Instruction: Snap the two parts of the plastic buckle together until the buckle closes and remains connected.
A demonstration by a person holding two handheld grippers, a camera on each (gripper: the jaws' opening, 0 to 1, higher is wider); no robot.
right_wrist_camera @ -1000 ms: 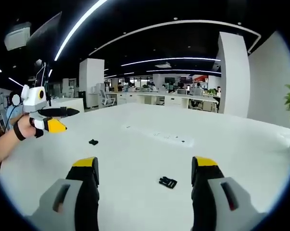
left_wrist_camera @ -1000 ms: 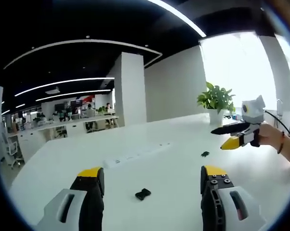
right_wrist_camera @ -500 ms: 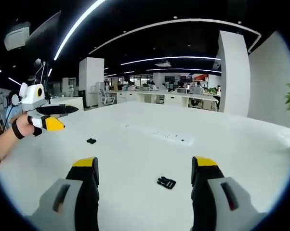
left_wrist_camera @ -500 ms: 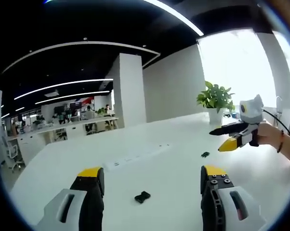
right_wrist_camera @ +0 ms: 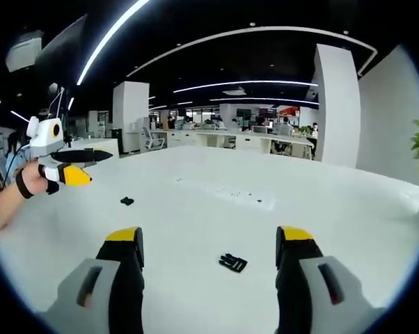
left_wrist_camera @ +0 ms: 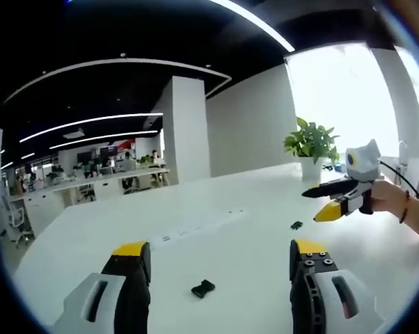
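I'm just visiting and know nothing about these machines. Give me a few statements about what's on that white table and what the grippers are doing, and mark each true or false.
1. The two buckle parts are already snapped together. False: one buckle part lies before the left gripper, the other buckle part before the right gripper, apart.
2. Both grippers are open. True.
3. The left gripper holds a buckle part. False: it holds nothing.
4. A potted plant stands on the white table. True.
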